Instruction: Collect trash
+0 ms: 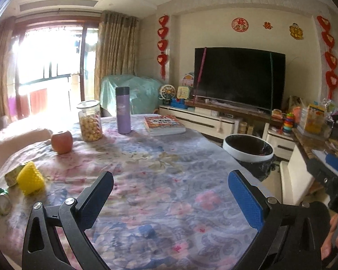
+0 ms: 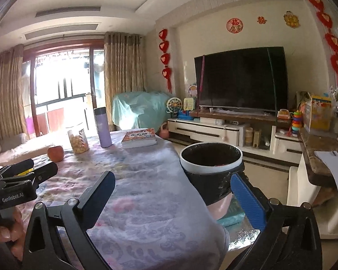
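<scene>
On the flowered tablecloth (image 1: 160, 180), at the left edge, lie a yellow ridged pyramid-shaped piece (image 1: 30, 180), a crumpled green-and-yellow packet (image 1: 12, 175) and a green can (image 1: 0, 199) on its side. My left gripper (image 1: 171, 177) is open over the bare cloth, to the right of these, with nothing between its fingers. A white-rimmed bin with a black liner (image 2: 210, 157) stands off the table's right side. My right gripper (image 2: 173, 177) is open above the table's right edge, just short of the bin, and holds nothing.
An apple (image 1: 61, 141), a snack jar (image 1: 90, 121), a purple flask (image 1: 123, 110) and stacked books (image 1: 163, 124) stand at the table's far end. A TV (image 2: 241, 78) on a low white cabinet fills the back wall. A cluttered counter (image 2: 322, 153) runs along the right.
</scene>
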Motion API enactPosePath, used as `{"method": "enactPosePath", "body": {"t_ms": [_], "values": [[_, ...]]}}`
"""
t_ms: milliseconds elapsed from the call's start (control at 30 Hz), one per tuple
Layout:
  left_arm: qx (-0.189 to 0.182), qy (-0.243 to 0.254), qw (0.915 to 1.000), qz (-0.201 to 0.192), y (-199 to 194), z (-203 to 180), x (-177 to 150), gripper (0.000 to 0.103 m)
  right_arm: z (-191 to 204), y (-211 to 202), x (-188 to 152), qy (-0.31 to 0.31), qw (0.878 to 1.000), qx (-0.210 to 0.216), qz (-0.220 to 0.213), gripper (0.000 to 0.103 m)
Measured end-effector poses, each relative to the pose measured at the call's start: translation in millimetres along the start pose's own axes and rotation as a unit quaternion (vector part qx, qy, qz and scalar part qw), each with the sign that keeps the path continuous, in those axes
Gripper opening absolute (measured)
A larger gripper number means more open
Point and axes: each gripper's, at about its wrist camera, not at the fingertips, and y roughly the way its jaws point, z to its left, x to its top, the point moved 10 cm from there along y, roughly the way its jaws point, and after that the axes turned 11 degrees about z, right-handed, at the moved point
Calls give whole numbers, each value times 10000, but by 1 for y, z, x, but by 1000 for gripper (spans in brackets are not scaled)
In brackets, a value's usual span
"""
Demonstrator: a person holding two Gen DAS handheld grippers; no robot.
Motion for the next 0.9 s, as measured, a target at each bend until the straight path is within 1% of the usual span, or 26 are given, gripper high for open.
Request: {"method": "enactPosePath", "body": {"t_ms": [300,500,900], "values": [[196,34,9997,-128,-2,2,-1,103,4,-2,-2,12,10000,31,-27,103],[146,19,9999,-88,3,3,-3,103,5,-3,-3,23,10000,72,-27,103],[162,15,9998,-101,4,5,-5,102,5,-2,-4,9,9999,129,-14,103]]}}
